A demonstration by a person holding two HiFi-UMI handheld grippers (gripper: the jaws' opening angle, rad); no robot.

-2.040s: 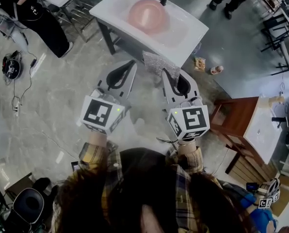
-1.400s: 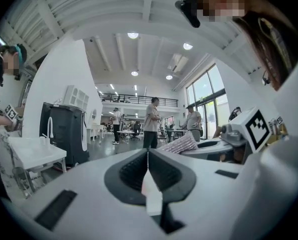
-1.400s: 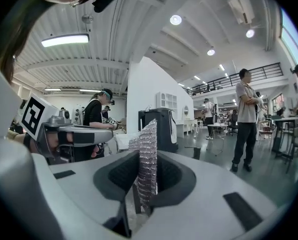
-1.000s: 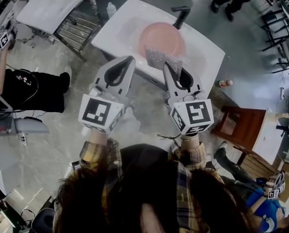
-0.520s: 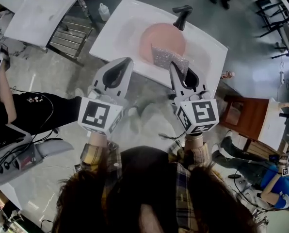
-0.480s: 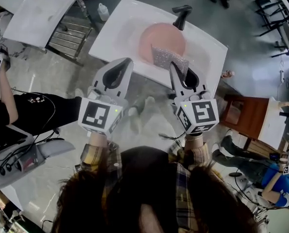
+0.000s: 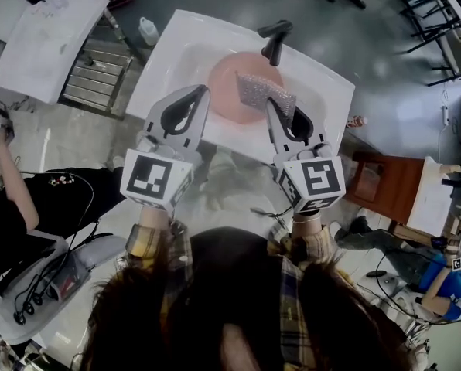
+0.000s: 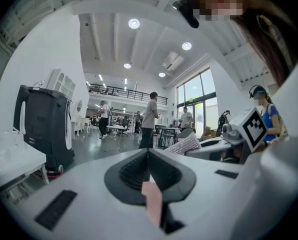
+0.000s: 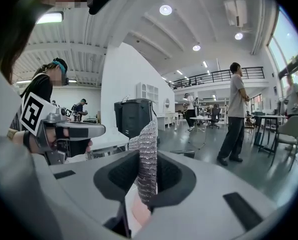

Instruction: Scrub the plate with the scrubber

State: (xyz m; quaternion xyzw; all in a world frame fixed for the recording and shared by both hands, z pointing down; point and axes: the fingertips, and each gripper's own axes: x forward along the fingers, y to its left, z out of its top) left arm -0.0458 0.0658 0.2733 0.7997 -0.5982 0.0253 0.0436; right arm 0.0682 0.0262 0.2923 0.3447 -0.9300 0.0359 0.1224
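Note:
A pink plate point(image 7: 234, 91) lies in the basin of a white sink point(image 7: 176, 45), under a black tap point(image 7: 274, 40). My right gripper point(image 7: 271, 105) is shut on a silver mesh scrubber point(image 7: 264, 92), which hangs over the plate's right part; whether it touches the plate I cannot tell. In the right gripper view the scrubber point(image 9: 147, 144) stands upright between the pads. My left gripper point(image 7: 200, 91) is shut and holds nothing, its tip over the sink's front edge beside the plate. The left gripper view shows its jaws point(image 8: 148, 154) closed, with the scrubber point(image 8: 185, 145) off to the right.
A second white sink top point(image 7: 49, 37) and a metal rack point(image 7: 91, 79) stand at upper left, with a small bottle point(image 7: 148, 31) on the floor between. A wooden stand point(image 7: 381, 188) is at right. People stand around, one seated at left point(image 7: 14, 207).
Both grippers have come forward to the sink. The scrubber, earlier short of the sink's front edge, is now over the pink plate.

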